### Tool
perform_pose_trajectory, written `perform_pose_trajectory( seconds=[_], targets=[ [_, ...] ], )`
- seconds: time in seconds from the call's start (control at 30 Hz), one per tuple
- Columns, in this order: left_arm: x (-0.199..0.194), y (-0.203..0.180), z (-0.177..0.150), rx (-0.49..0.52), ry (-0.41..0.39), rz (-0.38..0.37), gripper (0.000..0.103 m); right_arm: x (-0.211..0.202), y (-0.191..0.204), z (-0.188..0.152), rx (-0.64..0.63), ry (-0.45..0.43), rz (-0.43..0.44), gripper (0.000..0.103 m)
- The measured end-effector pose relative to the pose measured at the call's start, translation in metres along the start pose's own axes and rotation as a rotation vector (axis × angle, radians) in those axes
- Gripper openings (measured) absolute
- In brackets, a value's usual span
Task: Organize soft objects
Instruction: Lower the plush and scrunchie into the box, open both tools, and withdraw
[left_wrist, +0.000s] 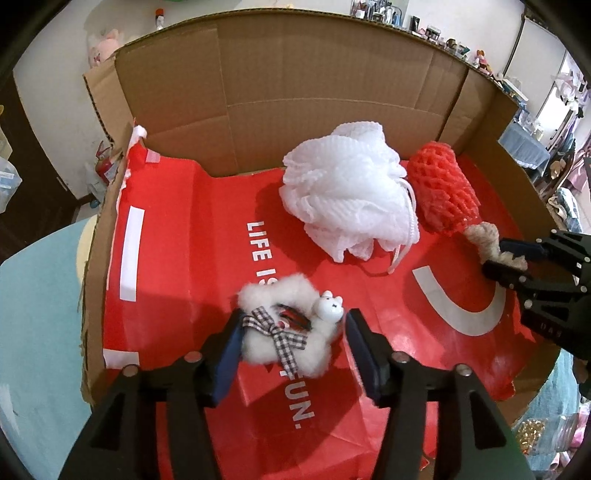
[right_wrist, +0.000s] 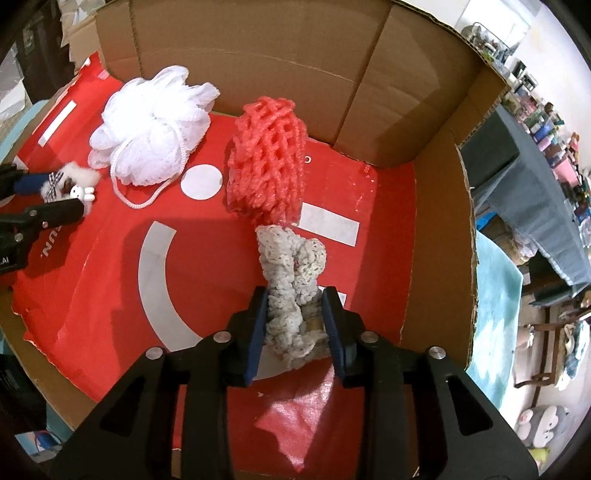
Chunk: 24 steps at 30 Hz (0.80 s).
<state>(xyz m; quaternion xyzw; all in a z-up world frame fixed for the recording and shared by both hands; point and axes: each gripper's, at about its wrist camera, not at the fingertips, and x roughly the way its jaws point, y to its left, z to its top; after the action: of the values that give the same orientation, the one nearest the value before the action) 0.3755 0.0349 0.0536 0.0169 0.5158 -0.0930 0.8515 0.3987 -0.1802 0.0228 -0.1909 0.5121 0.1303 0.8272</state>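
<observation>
A white fluffy scrunchie with a checked bow and a small bunny head lies on the red bag inside the cardboard box. My left gripper straddles it, jaws close on both sides; it also shows in the right wrist view. My right gripper is shut on a grey knitted scrunchie, which touches the red foam net. A white mesh bath pouf with a cord lies in the middle, also in the right wrist view. The right gripper shows in the left wrist view.
The cardboard box walls rise behind and to the right. A light blue surface lies left of the box. Cluttered shelves and a blue-covered table stand beyond the right wall.
</observation>
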Motion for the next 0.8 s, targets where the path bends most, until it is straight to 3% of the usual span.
perform_pose_trajectory(
  seconds=[0.03, 0.13, 0.27, 0.5, 0.8],
  targets=[
    [-0.002, 0.000, -0.001, 0.000, -0.007, -0.002, 0.066, 0.000, 0.001, 0.000, -0.001, -0.001, 0.001, 0.044],
    [-0.006, -0.001, -0.005, 0.009, -0.028, -0.012, 0.071, -0.005, 0.009, 0.000, -0.020, -0.017, 0.014, 0.054],
    [-0.023, -0.004, -0.011, 0.014, -0.072, -0.030, 0.083, -0.016, 0.012, 0.000, -0.018, -0.045, -0.004, 0.055],
    [-0.075, -0.014, -0.023, 0.004, -0.192, -0.051, 0.094, -0.056, 0.005, -0.008, 0.015, -0.117, 0.000, 0.065],
    [-0.171, -0.048, -0.060, 0.008, -0.462, -0.022, 0.103, -0.160, 0.004, -0.048, 0.069, -0.332, 0.022, 0.077]
  ],
)
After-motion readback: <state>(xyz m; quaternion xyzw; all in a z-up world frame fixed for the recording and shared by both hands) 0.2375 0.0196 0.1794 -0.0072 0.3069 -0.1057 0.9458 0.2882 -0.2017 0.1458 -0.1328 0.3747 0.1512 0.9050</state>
